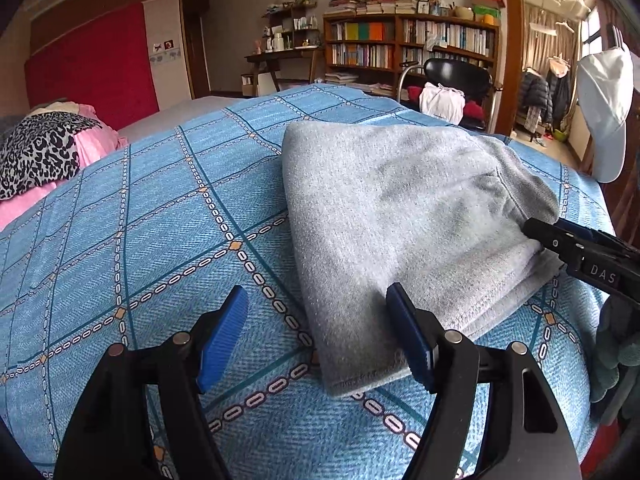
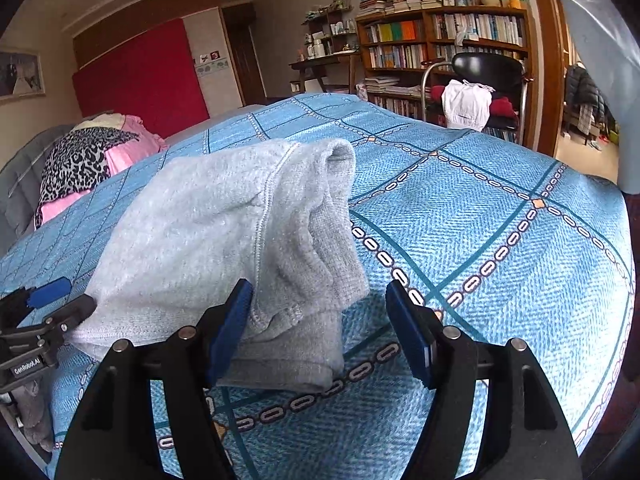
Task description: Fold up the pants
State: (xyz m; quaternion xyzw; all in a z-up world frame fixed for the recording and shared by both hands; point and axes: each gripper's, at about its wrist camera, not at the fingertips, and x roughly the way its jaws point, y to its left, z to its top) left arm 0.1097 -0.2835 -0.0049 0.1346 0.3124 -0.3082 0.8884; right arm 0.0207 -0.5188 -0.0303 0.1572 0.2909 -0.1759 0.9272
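"DAS" is being shown in pale letters on the black body of the right hand-held gripper (image 1: 536, 229), seen from the left wrist view. "GenRobot.AI" is being displayed on a small label on the left hand-held gripper (image 2: 66, 296), seen from the right wrist view. Book spines on the bookshelf (image 1: 408, 46) are being rendered too small to be read.

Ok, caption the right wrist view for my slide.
Open right gripper at the near corner of folded grey pants on a blue patterned bedspread.
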